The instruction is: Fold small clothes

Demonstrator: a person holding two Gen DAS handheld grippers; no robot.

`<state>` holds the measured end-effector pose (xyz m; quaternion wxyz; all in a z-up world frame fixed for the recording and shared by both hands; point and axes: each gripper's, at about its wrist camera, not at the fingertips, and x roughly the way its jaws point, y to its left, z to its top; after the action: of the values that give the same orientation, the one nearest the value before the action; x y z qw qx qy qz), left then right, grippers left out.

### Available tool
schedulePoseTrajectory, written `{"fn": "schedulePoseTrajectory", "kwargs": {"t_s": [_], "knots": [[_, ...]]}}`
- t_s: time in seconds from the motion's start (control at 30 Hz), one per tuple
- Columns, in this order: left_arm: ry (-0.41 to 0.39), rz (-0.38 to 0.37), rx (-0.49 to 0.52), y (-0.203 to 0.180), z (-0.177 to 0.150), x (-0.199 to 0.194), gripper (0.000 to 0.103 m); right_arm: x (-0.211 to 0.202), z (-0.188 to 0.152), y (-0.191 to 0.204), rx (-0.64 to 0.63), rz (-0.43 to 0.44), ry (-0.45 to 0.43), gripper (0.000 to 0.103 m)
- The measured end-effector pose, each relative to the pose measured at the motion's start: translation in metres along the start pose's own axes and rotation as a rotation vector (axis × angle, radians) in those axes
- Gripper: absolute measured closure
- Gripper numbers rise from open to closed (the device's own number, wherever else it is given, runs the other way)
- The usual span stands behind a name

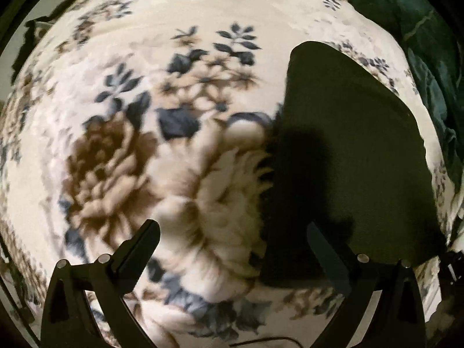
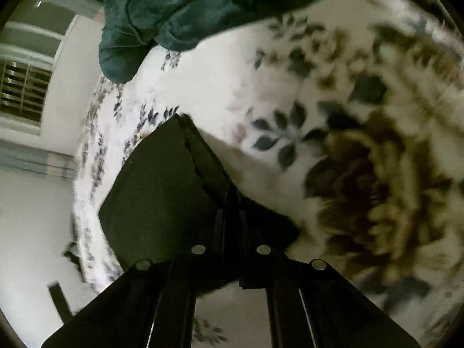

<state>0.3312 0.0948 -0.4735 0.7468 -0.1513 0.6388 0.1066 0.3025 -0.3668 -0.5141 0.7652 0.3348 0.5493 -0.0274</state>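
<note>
Left gripper (image 1: pixel 235 240): fingers spread wide apart, nothing between them; it hangs above the blanket, its right finger in front of the dark cloth's near part.
Dark garment, left wrist view (image 1: pixel 348 156): black, flat, folded into a rough wedge shape; lies on the right half of the blanket, near edge low in frame beside the right finger.
Surface, left wrist view: floral blanket (image 1: pixel 121 150), cream ground with big brown and beige blossoms and slate-blue leaves; plush, picture soft with blur.
Green bedding, left wrist view (image 1: pixel 411 29): crumpled teal-green cloth along the far right edge of the blanket, apart from the dark garment.
Right gripper (image 2: pixel 230 217): fingers drawn close together, clamped on the near edge of the dark garment.
Dark garment, right wrist view (image 2: pixel 162 191): spreads left and away from the fingertips; a doubled edge shows along its right side; rests on the blanket.
Surface, right wrist view: same floral blanket (image 2: pixel 220 87), large brown blossom to the right, blurred.
Green bedding, right wrist view (image 2: pixel 174 8): bunched at the top of frame on the blanket's far edge.
Room: pale wall (image 2: pixel 34 217) at left; window (image 2: pixel 23 92) with a grille, upper left.
</note>
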Motion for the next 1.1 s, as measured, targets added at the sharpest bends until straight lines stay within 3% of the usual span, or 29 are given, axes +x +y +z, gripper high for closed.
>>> {"fn": "schedulePoseTrajectory", "kwargs": {"t_s": [0.07, 0.13, 0.2, 0.27, 0.33, 0.47, 0.6, 0.97, 1.0, 1.03, 1.07, 1.1], "knots": [[0.011, -0.035, 0.001, -0.005, 0.005, 0.006, 0.0, 0.006, 0.013, -0.03, 0.073, 0.0, 0.048, 0.097], [0.021, -0.082, 0.0, -0.01, 0.011, 0.015, 0.0, 0.03, 0.016, -0.051, 0.174, 0.09, 0.165, 0.095], [0.025, -0.1, 0.016, -0.015, 0.015, 0.022, 0.0, 0.036, 0.017, -0.069, 0.267, 0.122, 0.203, 0.072], [0.024, -0.119, 0.023, -0.016, 0.018, 0.029, 0.0, 0.027, 0.012, -0.081, 0.32, 0.205, 0.163, 0.039], [0.038, -0.178, 0.021, -0.015, 0.022, 0.04, 0.0, 0.032, 0.0, -0.088, 0.355, 0.292, 0.178, 0.025], [0.104, -0.321, 0.03, -0.012, 0.027, 0.07, 0.0, 0.082, -0.019, -0.08, 0.387, 0.429, 0.295, 0.025], [0.091, -0.412, -0.018, -0.003, 0.036, 0.079, 0.0, 0.106, -0.015, -0.056, 0.332, 0.509, 0.273, 0.01], [0.0, -0.443, 0.049, -0.029, 0.057, 0.08, 0.0, 0.167, 0.0, 0.025, 0.292, 0.54, 0.318, 0.01], [-0.034, -0.469, 0.048, -0.031, 0.06, 0.077, 0.004, 0.165, -0.001, 0.029, 0.294, 0.537, 0.317, 0.011], [-0.061, -0.499, 0.054, -0.035, 0.061, 0.072, 0.018, 0.166, 0.001, 0.035, 0.291, 0.527, 0.309, 0.015], [-0.077, -0.49, 0.066, -0.04, 0.062, 0.069, 0.048, 0.165, 0.003, 0.04, 0.283, 0.506, 0.3, 0.031], [-0.076, -0.488, 0.086, -0.045, 0.064, 0.066, 0.067, 0.162, 0.002, 0.043, 0.266, 0.48, 0.296, 0.044]]}}
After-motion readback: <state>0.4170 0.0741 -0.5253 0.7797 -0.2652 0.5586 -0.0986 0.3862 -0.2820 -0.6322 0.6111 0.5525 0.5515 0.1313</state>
